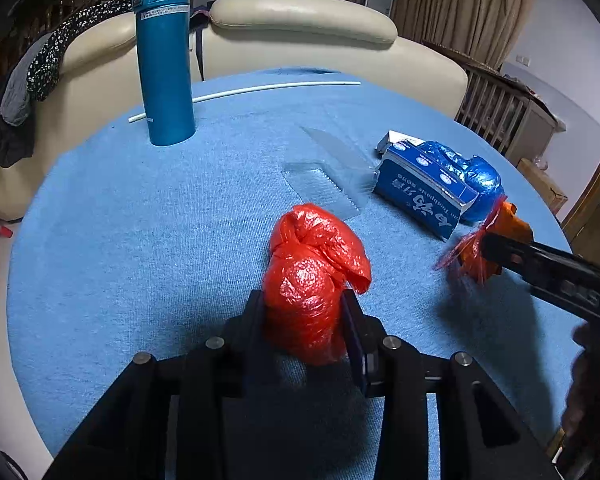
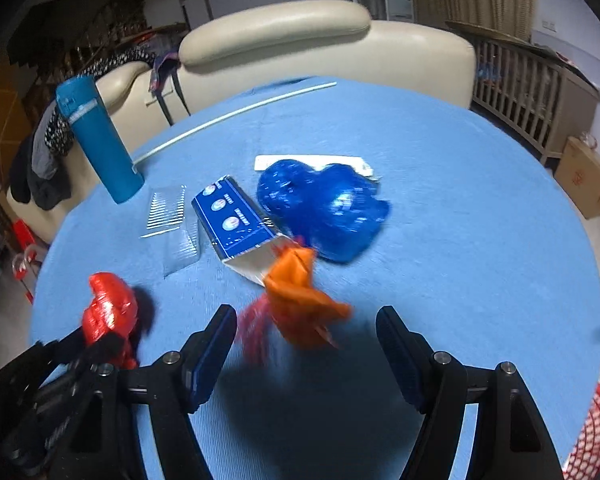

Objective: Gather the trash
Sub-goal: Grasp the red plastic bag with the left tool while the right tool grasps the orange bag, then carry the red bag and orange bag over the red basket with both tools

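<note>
My left gripper [image 1: 304,304] is shut on a crumpled red plastic bag [image 1: 314,276] and holds it over the blue tablecloth [image 1: 140,220]; the bag also shows in the right wrist view [image 2: 108,312]. My right gripper [image 2: 306,332] is open, its fingers wide apart. An orange wrapper with a red shred [image 2: 300,300] is blurred between and ahead of its fingers, touching neither; it also shows in the left wrist view [image 1: 496,236]. Behind lie a blue toothpaste box [image 2: 236,220] and a crumpled blue plastic bag [image 2: 328,208].
A tall teal flask [image 1: 164,60] stands at the far left of the table. A clear plastic tray [image 2: 172,220] lies beside the box. A white rod [image 1: 260,90] lies along the far edge. A cream sofa [image 1: 300,24] is behind. A red mesh basket [image 2: 592,432] is at the lower right.
</note>
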A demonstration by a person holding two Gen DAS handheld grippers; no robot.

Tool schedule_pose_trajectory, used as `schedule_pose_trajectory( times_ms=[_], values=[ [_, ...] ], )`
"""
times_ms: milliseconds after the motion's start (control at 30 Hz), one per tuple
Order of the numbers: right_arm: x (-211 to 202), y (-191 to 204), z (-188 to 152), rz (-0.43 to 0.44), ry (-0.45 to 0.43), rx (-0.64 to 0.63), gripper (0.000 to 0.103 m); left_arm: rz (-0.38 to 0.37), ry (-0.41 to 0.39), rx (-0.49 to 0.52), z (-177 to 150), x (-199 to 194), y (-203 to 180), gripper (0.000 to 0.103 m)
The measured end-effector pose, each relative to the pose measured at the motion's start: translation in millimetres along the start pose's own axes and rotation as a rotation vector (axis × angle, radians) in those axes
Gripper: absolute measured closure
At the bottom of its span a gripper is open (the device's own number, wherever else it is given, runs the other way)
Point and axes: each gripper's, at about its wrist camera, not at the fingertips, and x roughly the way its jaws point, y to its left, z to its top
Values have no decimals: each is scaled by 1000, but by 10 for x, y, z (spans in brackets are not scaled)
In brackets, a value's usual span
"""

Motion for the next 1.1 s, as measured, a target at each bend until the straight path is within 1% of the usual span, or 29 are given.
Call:
schedule_pose_trajectory(
  times_ms=[33,67,100,133,367,467,567,667,733,867,1100],
  values=[
    [66,23,9,0,8,-6,29,-4,1,-1,-23,18,-3,62],
    [96,30,13,7,13,-7,51,-13,17,-4,-53,64,-7,62],
    [153,38,19,13,30,-13,76,-14,29,-6,-53,86,-18,64],
    [180,40,15,18,39,-18,77,-3,24,-1,-58,63,-33,64],
    [50,64,-92,46,20,-18,77,5,22,5,-104,-29,-89,64],
    [-81,42,-184,55,6,-11,77,8,23,3,-112,-11,-99,65],
    [-228,27,-272,68,-12,-13,77,30,24,18,-62,49,-95,66],
    [-385,-20,-352,84,-32,-6,77,46,33,7,-55,33,-111,67],
    [-484,-62,-408,92,-45,0,77,44,37,0,-52,-22,-127,68],
    [-626,-135,-493,106,-67,18,77,53,19,5,-57,-192,-227,68],
    [-884,-298,-636,125,-111,53,77,52,-2,35,-122,-464,-482,68]
  ],
)
